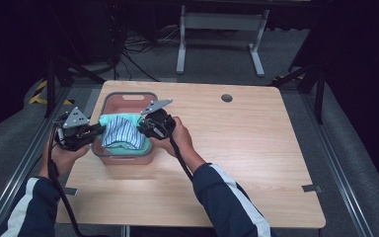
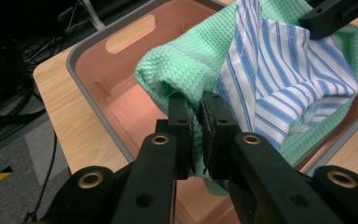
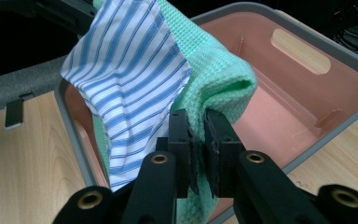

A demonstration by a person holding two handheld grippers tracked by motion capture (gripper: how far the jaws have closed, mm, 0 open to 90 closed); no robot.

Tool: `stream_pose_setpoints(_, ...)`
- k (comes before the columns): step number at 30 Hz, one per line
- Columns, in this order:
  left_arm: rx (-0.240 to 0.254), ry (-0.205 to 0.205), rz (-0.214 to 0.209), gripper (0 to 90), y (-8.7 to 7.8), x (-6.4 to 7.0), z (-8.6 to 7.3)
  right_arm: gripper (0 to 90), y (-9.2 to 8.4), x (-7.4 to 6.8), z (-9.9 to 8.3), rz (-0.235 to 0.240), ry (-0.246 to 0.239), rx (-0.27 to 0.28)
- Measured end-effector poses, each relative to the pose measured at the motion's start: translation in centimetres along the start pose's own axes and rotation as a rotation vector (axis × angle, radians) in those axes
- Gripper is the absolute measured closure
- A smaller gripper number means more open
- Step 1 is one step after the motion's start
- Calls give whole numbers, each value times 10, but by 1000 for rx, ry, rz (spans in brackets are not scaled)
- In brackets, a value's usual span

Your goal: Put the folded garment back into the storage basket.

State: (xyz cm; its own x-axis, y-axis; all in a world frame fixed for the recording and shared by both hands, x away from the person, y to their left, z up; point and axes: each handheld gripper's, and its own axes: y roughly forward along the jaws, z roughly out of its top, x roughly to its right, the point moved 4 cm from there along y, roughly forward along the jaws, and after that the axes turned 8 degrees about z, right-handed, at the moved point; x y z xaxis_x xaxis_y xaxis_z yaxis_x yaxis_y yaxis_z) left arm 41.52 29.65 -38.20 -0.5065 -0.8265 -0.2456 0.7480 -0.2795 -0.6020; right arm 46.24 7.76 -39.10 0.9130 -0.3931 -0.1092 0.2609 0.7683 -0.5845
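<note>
Item in hand: green towel [image 1: 121, 120] with striped cloth [image 1: 122, 133], held over the pink bin [image 1: 128, 101] on the counter [image 1: 246, 148]; we judge lowering comes next, left gripper [image 2: 196, 116] and right gripper [image 3: 196, 128] jaws clamped on towel.

Light wooden table [image 1: 237, 163], round grommet hole [image 1: 227, 98] near far edge, pink bin [image 1: 109, 104] left of centre

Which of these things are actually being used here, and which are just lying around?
In use:
left gripper and right gripper, each shut on the green cloth
striped cloth, draped with it
pink bin beneath

Just around:
table
white frame and cables on the floor behind
</note>
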Motion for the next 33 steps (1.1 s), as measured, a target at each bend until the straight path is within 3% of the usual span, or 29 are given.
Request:
stream_pose_setpoints(3, -4, 11, 3, 830, 2, 0, -2, 817, 3, 1, -2, -2, 3, -9)
stream_pose_setpoints(8, -14, -5, 23, 806, 5, -1, -7, 786, 6, 3, -5, -10, 5, -21)
stream_pose_setpoints(11, -25, 3, 47, 771, 6, -3, -9, 779, 7, 4, -7, -16, 7, -26)
stream_pose_setpoints(21, 5, -10, 53, 628, 2, 0, -7, 733, -2, 8, -12, -41, 11, -17)
stream_pose_setpoints(26, 22, 7, 56, 550, -1, 14, 0, 709, -20, 12, -17, -57, 12, 1)
stream_pose_setpoints(33, 61, 23, 13, 524, -5, 37, 13, 687, -41, 12, -24, -84, -15, 8)
